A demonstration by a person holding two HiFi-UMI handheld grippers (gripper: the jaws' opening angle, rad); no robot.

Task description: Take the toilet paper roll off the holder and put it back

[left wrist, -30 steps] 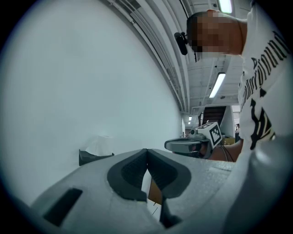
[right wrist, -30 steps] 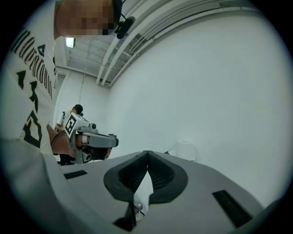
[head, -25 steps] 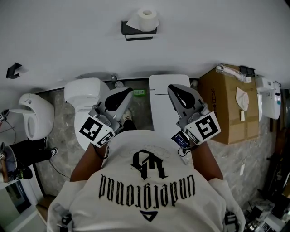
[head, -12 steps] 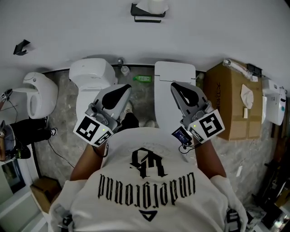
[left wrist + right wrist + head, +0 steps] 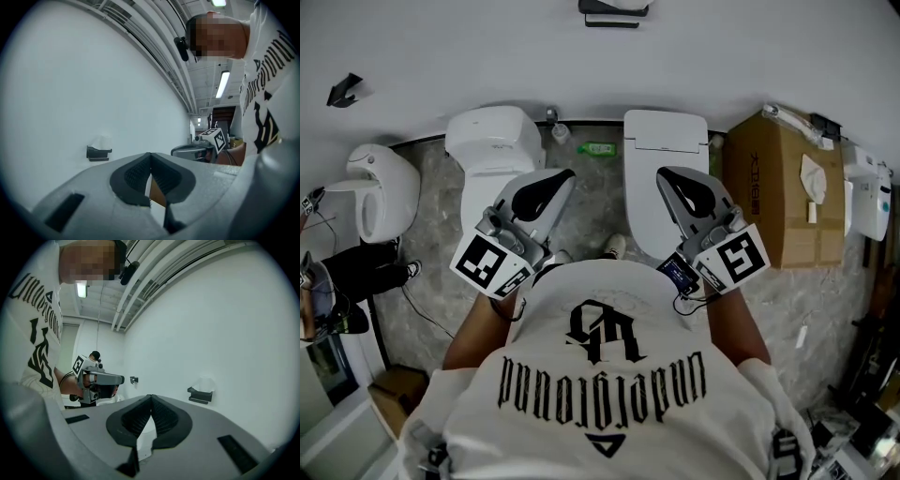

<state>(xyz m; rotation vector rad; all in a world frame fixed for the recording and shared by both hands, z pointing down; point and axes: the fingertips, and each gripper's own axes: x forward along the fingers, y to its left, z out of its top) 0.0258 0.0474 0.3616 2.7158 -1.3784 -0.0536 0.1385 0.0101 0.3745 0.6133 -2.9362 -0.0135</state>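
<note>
The white toilet paper roll [image 5: 102, 142] sits on a black wall holder [image 5: 98, 152], far off on the white wall. In the right gripper view the roll [image 5: 206, 383] and holder [image 5: 200, 395] show to the right of the jaws. The head view catches only the holder [image 5: 614, 9] at its top edge. My left gripper [image 5: 558, 178] and right gripper [image 5: 670, 175] are held side by side in front of my chest, pointing level at the wall. Both are shut and hold nothing: the left gripper [image 5: 150, 154] and the right gripper [image 5: 151, 396] each have their tips touching.
Below the wall stand two white toilets [image 5: 492, 141] [image 5: 666, 150], with a green bottle [image 5: 598, 148] between them. A white fixture [image 5: 375, 187] is at the left, a cardboard box [image 5: 778, 197] at the right. A small black hook [image 5: 344, 91] is on the wall.
Both grippers have moved forward toward the wall, still shut. In the head view the holder has slid up to the top edge and the toilets have come closer.
</note>
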